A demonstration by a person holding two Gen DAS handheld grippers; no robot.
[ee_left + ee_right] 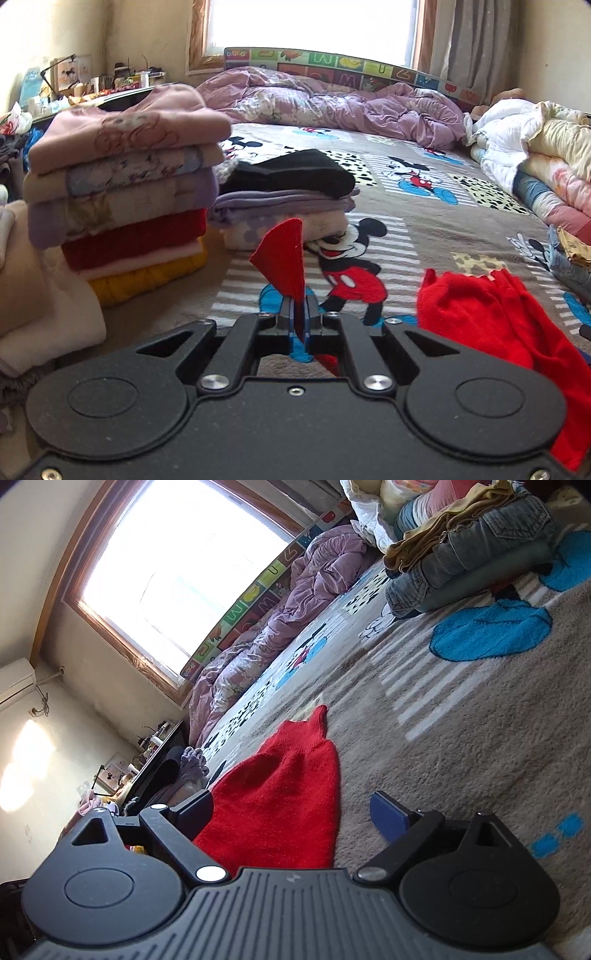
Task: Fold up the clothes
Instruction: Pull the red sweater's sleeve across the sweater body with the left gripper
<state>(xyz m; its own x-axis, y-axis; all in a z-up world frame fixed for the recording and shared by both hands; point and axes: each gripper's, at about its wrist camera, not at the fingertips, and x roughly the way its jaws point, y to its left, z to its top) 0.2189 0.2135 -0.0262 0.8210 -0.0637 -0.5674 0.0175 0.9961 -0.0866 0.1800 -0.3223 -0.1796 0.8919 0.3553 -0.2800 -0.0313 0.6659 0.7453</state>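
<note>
The left gripper [298, 314] pinches a corner of the red knitted garment [491, 317], probably a sweater; the right gripper [291, 812] stands wide open, holding nothing, so carry the corner flat across

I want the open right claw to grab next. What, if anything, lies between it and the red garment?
Nothing visible does. The right claw stands open low over the blanket, and the red garment already lies partly between its fingers, with no other item in the gap. The left claw is shut on a corner of the same garment.
</note>
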